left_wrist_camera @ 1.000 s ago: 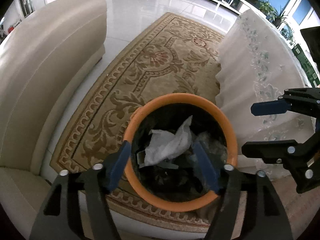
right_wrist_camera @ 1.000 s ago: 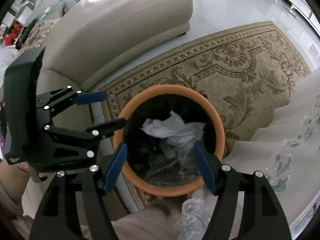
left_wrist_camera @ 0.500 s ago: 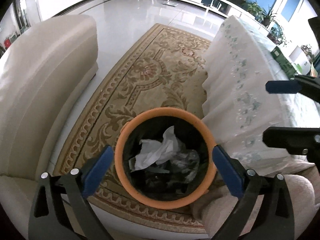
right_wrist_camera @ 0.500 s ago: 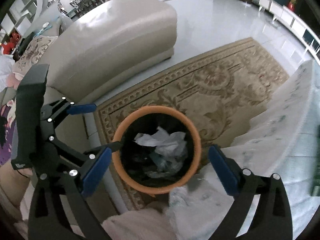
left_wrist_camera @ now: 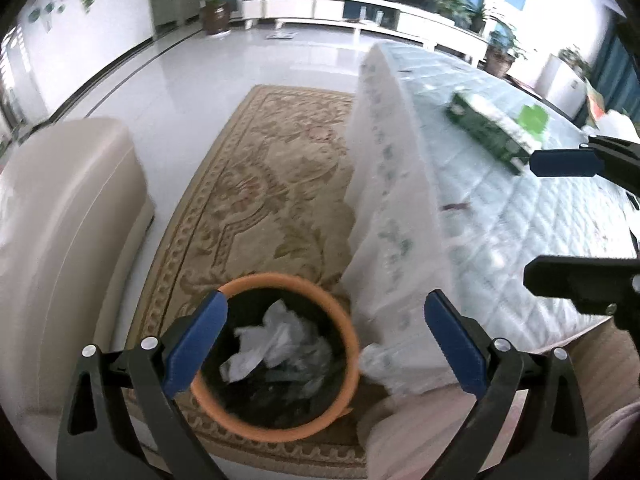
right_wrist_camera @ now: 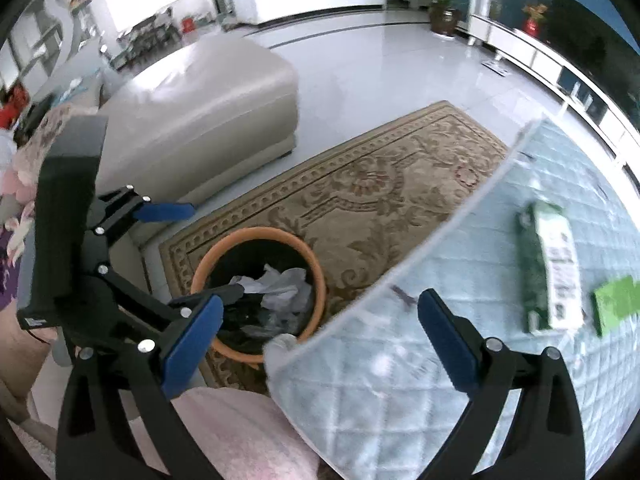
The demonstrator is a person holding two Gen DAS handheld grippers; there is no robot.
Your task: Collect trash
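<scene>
An orange-rimmed bin point(left_wrist_camera: 280, 426) with a black liner stands on the rug beside the table. Crumpled white paper point(left_wrist_camera: 264, 344) and clear plastic lie inside it. My left gripper point(left_wrist_camera: 324, 340) hangs high over the bin, wide open and empty. In the right wrist view the bin point(right_wrist_camera: 256, 232) sits low left with the paper point(right_wrist_camera: 280, 288) in it, and my right gripper point(right_wrist_camera: 320, 336) is open and empty above the table's edge. Each gripper shows in the other's view: the right gripper point(left_wrist_camera: 552, 220) over the table, the left gripper point(right_wrist_camera: 216, 250) by the bin.
A table point(left_wrist_camera: 520, 220) under a pale quilted cloth holds a green box point(left_wrist_camera: 492, 132), a green card point(right_wrist_camera: 616, 304) and a small dark scrap point(right_wrist_camera: 404, 296). A cream sofa point(left_wrist_camera: 60, 220) stands left of the patterned rug point(left_wrist_camera: 260, 184). A pink-clad leg point(right_wrist_camera: 240, 432) is below.
Both grippers rose and drew back from the bin, which now looks smaller and lower. Their jaws spread wider. The table top with the green box came into view.
</scene>
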